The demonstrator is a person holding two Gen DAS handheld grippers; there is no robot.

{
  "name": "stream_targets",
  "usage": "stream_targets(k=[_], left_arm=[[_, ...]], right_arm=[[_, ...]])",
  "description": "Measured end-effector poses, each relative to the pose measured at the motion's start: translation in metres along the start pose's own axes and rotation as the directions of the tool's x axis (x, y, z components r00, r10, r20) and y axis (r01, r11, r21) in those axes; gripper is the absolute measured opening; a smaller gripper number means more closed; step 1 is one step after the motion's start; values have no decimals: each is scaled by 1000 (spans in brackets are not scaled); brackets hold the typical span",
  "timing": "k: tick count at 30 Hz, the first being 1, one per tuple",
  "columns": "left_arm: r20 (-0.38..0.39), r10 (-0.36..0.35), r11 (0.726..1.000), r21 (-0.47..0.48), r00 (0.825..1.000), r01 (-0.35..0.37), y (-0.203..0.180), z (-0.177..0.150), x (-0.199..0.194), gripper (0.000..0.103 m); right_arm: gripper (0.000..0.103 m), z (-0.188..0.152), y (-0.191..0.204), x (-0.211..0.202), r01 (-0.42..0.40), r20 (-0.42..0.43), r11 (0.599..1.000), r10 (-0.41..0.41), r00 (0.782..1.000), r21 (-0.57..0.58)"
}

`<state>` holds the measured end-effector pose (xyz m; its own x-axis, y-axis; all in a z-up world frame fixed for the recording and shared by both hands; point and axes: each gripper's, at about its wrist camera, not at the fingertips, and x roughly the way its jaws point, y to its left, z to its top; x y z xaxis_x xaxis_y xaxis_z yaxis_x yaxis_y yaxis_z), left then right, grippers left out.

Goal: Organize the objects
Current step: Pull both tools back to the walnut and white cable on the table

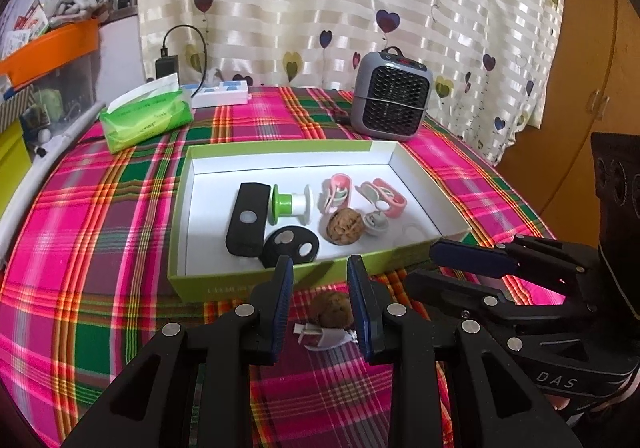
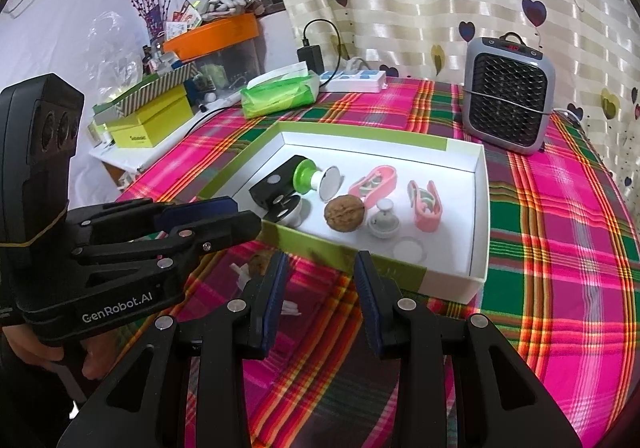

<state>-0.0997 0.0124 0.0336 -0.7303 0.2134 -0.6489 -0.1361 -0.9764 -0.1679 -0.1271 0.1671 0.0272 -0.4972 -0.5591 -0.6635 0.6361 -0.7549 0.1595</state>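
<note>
hovering open and empty, the left claw [image 1: 320,304] frames the loose walnut [image 1: 331,310] on the desk, just short of the box [image 1: 280,282]; right claw [image 2: 320,298] (also open) sits farther off.

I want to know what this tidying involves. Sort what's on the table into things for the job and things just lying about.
For the job:
- box
- walnut on the cloth
- small white piece on the cloth
- walnut in the box
- spool
- pink clips

Lying about:
- heater
- tissue pack
- power strip
</note>
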Motion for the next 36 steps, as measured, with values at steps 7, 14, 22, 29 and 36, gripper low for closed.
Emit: stream_targets(k=[7, 14, 22, 29, 36], left_arm=[[-5, 2, 1000, 5, 1000, -2, -1, -5, -2, 25], [-20, 0, 1000, 2, 1000, 0, -1, -13, -1, 26], [-39, -6, 1000, 12, 999, 6, -4, -16, 4, 32], [-73, -6, 1000, 15, 997, 7, -5, -17, 16, 33], [-104, -3, 1000, 22, 995, 6, -9, -15, 28, 33]], right_arm=[[36, -3, 4, 0, -10, -5, 1000, 10, 1000, -9], [36, -7, 3, 0, -17, -13, 1000, 17, 1000, -10], [36, -12, 0, 3, -20, -27, 1000, 20, 999, -5], [36, -13, -3, 5, -29, -32, 1000, 29, 999, -2], [36, -14, -5, 7, -36, -39, 999, 36, 999, 1]])
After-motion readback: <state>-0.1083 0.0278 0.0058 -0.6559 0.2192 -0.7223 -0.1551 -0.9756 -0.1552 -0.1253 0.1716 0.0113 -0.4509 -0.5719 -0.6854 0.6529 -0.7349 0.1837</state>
